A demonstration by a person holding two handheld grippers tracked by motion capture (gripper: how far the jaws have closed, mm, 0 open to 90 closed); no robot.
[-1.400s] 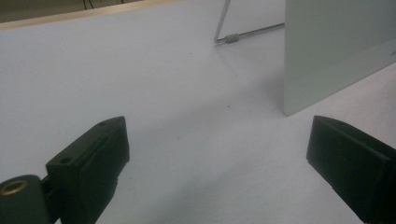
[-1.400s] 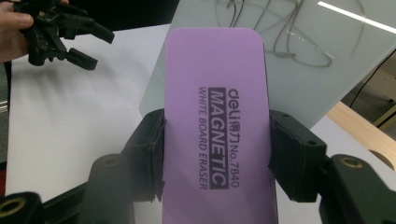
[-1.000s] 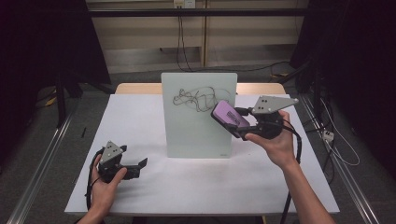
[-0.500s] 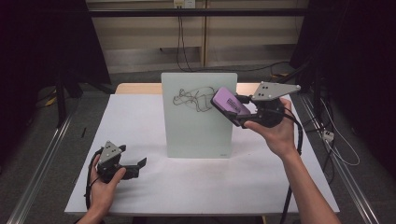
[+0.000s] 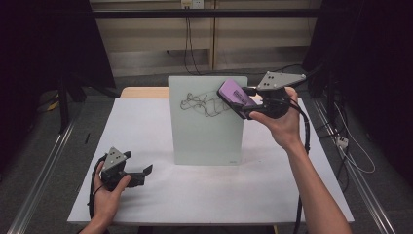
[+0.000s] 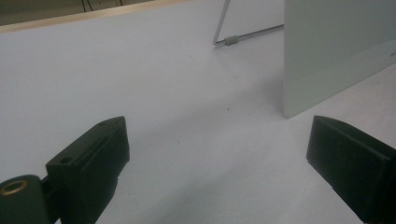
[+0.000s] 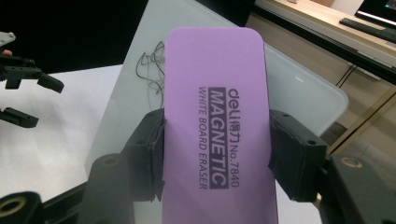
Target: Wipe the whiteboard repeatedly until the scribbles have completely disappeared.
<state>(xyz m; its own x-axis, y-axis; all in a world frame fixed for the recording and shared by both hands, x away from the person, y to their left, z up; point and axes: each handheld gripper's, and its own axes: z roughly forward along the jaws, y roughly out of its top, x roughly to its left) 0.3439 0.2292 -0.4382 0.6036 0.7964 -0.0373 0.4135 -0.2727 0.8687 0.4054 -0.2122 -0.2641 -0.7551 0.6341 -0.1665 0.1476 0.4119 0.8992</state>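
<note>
A small glass whiteboard stands upright mid-table, with a dark scribble near its top. My right gripper is shut on a purple magnetic whiteboard eraser, held in front of the board's upper right corner, beside the scribble. In the right gripper view the pads clamp both long sides of the eraser, with the board and scribble behind it. Whether the eraser touches the glass I cannot tell. My left gripper rests on the table at front left, open, nothing between its fingers.
A white sheet covers the table. The board's wire stand leg reaches back behind it. The board's lower corner is just ahead of the left gripper. Cables trail on the floor to the right.
My right gripper has risen with the eraser, from the board's right middle up to its top right corner. The left gripper has stayed where it was.
</note>
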